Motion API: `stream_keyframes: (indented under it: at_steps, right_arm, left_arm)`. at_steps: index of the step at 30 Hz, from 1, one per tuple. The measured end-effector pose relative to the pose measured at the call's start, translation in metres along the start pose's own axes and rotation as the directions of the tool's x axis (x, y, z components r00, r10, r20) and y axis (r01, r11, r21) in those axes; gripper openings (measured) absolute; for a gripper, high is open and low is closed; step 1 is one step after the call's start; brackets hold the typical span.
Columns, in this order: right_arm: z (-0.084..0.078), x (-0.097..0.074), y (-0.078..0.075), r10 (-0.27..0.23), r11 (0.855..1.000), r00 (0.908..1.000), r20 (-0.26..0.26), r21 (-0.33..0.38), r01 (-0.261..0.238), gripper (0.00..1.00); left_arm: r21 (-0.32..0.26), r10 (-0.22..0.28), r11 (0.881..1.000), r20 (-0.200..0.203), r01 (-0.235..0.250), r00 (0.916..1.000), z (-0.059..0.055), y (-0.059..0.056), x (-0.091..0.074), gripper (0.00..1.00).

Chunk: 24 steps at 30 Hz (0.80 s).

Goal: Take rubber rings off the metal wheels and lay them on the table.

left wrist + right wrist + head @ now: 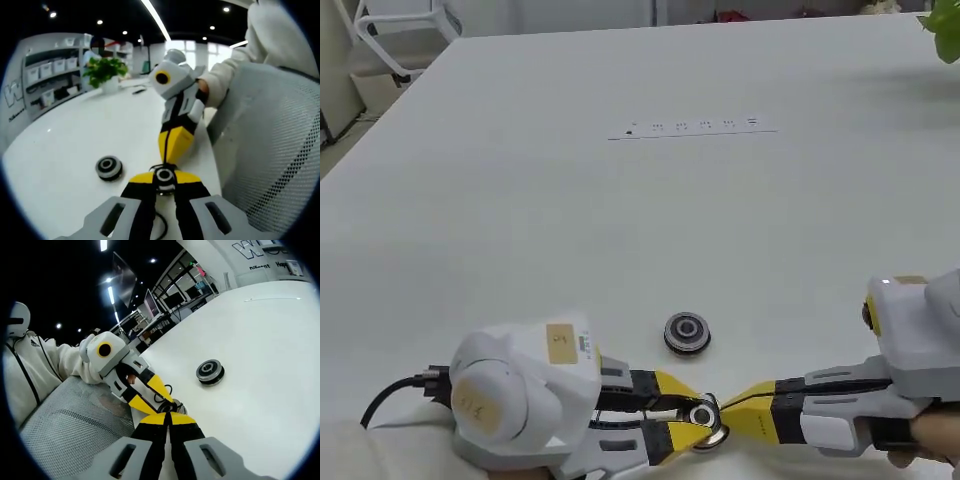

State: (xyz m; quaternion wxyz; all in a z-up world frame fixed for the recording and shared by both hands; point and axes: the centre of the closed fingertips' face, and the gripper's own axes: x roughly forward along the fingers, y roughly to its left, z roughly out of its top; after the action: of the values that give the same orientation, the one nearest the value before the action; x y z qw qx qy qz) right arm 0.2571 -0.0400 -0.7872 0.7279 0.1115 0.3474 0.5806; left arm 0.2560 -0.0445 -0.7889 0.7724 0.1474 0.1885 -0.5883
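- Clamped wheel (706, 415): mostly covered by yellow jaw tips; its rim not discernible.
- Right gripper (723, 405): body cut by right edge.
- Printed marks (690, 126) on table (520, 200): too small to read.
- Plant (946, 30): cropped at corner.

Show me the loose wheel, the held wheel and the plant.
loose wheel (687, 331), head view: metal hub.
held wheel (164, 176), left gripper view: centre hub.
plant (103, 70), left gripper view: leaves.

Wide bare table (620, 220) past wheel (686, 333) (lone obstacle)
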Motion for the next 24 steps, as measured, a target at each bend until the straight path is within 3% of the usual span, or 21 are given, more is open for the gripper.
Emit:
stream_keyframes:
  at_steps: [10, 14, 16, 24]
  right_arm:
    - [0.001, 0.000, 0.002, 0.004, 1.000, 1.0000, 0.001, -0.015, -0.004, 0.00]
    - [0.006, 0.001, 0.011, 0.046, 0.999, 0.9986, 0.026, -0.014, -0.046, 0.00]
    - [0.006, 0.001, 0.006, 0.019, 0.999, 0.9998, 0.012, -0.029, -0.018, 0.00]
    - [0.004, 0.001, 0.003, 0.010, 1.000, 0.9999, 0.010, -0.019, -0.009, 0.00]
  left_arm:
    - [0.001, 0.000, 1.000, -0.002, 0.000, 1.0000, 0.000, 0.000, 0.000, 0.14]
    - [0.004, 0.000, 1.000, -0.003, 0.000, 1.0000, 0.001, -0.001, 0.001, 0.14]
    - [0.004, 0.001, 1.000, -0.004, -0.001, 1.0000, 0.001, -0.001, 0.001, 0.14]
    - [0.003, 0.005, 1.000, -0.017, -0.005, 0.9998, 0.000, -0.001, 0.001, 0.14]
